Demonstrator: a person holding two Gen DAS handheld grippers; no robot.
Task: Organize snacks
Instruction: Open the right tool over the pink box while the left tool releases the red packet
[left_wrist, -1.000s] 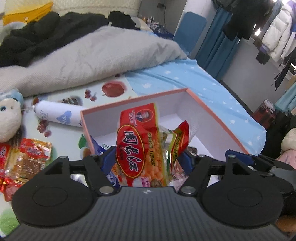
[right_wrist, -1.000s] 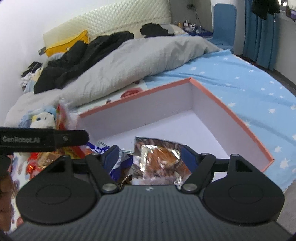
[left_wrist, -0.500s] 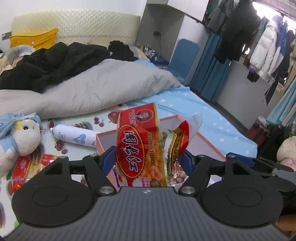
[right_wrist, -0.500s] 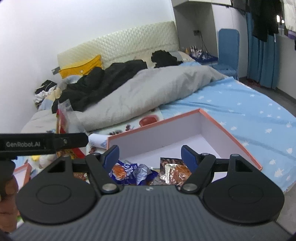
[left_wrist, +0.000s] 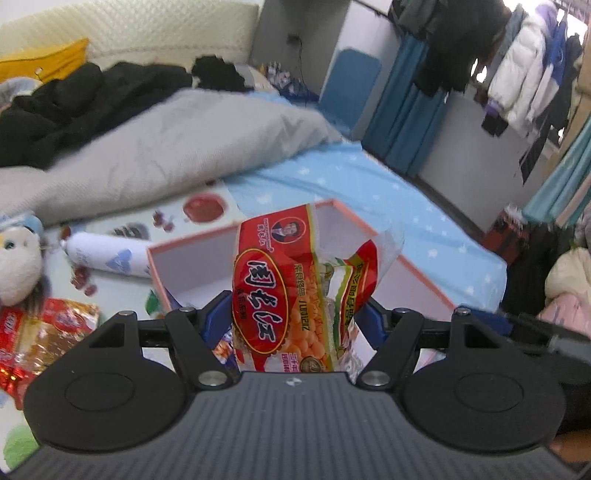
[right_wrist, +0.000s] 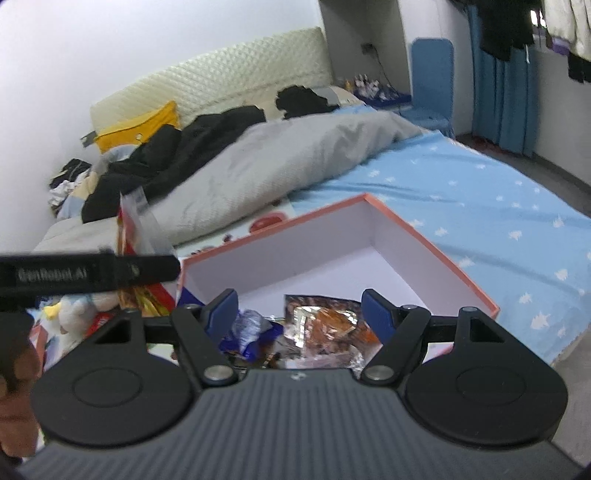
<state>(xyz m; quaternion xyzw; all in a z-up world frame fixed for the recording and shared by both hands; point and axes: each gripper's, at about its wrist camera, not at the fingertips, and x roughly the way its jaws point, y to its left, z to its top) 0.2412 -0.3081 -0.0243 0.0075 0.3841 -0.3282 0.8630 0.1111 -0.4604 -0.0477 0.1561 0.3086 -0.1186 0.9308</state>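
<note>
just gotta keep the left gripper (left_wrist: 295, 314) pinched on the red peanut bag (left_wrist: 291, 295) mid-frame, drop it into the orange-rimmed box (left_wrist: 354, 218) behind, right gripper (right_wrist: 299, 314) wide open, holding nothing.

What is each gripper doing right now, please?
Left gripper: closed on the red snack bag.
Right gripper: open, holding nothing, above the box.

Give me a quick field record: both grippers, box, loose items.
left gripper: shut on red snack bag, held upright near box
right gripper: open, holding nothing, above box
box: open, orange rim, white inside
box contents: foil packet, blue wrapper at near end
loose snacks: left of box
also on mat: white bottle, plush toy
</note>
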